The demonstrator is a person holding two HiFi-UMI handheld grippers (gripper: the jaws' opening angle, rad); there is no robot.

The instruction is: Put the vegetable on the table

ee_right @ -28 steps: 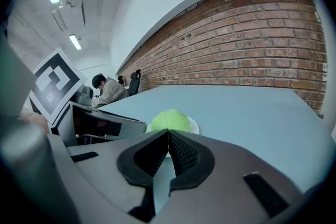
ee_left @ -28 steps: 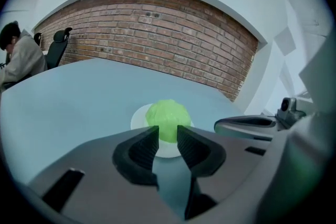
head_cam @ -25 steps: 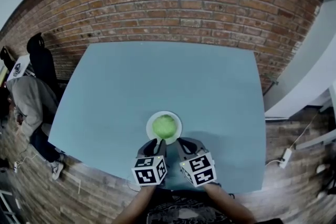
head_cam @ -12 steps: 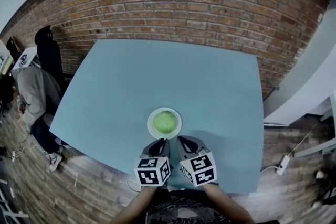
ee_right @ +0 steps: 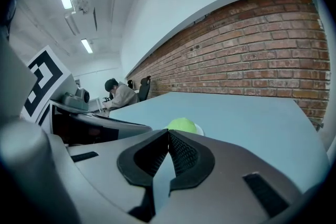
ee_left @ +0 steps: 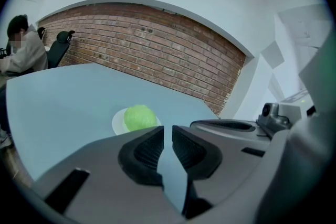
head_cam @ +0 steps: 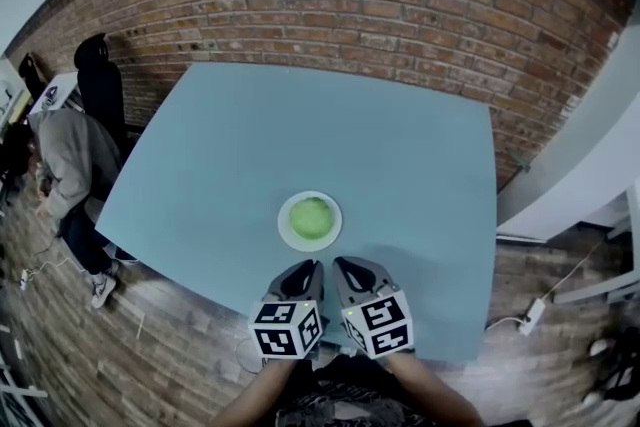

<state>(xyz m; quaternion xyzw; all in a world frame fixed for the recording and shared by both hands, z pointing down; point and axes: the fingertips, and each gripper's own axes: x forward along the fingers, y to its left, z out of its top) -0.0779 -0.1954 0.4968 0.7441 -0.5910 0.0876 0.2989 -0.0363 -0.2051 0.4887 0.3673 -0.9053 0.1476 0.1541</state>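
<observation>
The left gripper has its jaws at a narrow gap. They have just been closing, and nothing stands between them. Just at its right side, the right gripper has its jaw tips pressed together, also with nothing in them. Both grippers hang side by side over the near edge of the blue table and point forward and a little down. A short way ahead of the jaw tips, and not touching them, a white plate lies on the table. The round green vegetable sits in the middle of this plate, so it is on the plate and not on the bare table top. Beyond the plate, and to the left and right of both grippers, the table top is flat and bare up to its edges. The far edge runs close along a brick wall. Far to the left of the left gripper, beyond the left table edge, a person sits beside a dark chair on a wooden floor.
</observation>
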